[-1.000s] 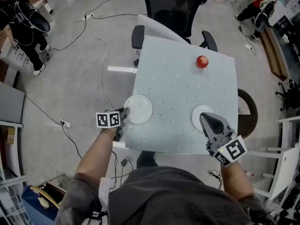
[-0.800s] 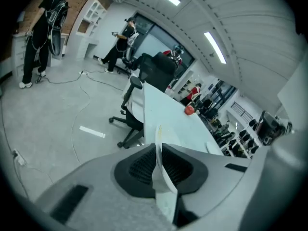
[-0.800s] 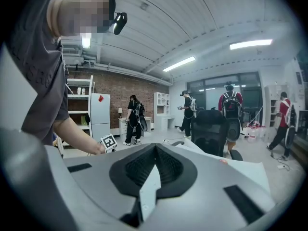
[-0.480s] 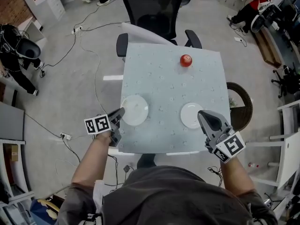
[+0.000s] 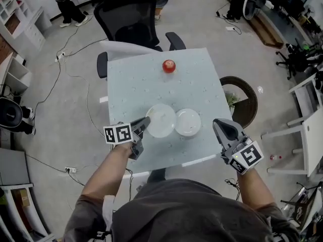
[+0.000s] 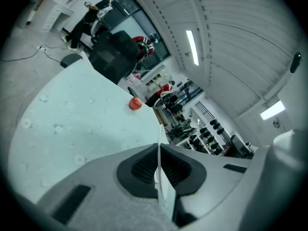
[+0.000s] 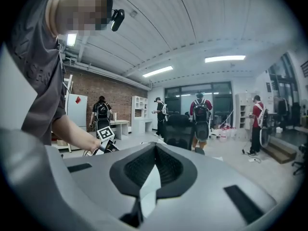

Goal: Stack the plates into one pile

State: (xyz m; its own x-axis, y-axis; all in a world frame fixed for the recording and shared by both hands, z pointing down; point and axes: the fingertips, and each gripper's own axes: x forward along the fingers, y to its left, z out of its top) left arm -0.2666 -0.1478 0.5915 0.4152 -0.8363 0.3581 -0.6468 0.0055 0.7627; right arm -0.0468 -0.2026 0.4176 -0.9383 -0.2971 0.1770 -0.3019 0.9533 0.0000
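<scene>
As things lie now, both plates are on the near half of the table [image 5: 135, 89], side by side and not piled. The left plate [image 5: 162, 120] is the bigger one and the right plate [image 5: 187, 122] sits just beside it. Their rims meet, but I can't tell whether one overlaps the other.

The left gripper [image 5: 145, 122] comes in from the near-left and is clamped on the left plate's near-left rim. In the left gripper view the jaws [image 6: 159, 150] are pinched on a thin white edge, the left plate [image 6: 159, 136] seen edge-on and poking out past the pads. I can't tell whether that rim is lifted off the table. Its marker cube [image 5: 117, 133] sits over the table's near-left edge.

The right gripper [image 5: 219, 126] is closed with nothing in it. In the right gripper view the pads [image 7: 155, 150] are pressed together with only the room showing beyond them. It hangs off the near-right corner of the table, near the right plate but not touching it, with its marker cube [image 5: 248, 157] toward the person.

A red apple [image 5: 169, 66] sits alone on the far half of the table, well apart from both plates. It also shows in the left gripper view [image 6: 135, 104], past the bare tabletop [image 6: 72, 124].

A black office chair [image 5: 128, 19] stands at the far side of the table, and a round dark basket [image 5: 241, 92] is on the floor at its right side. People [image 7: 200, 117] stand in the background.
</scene>
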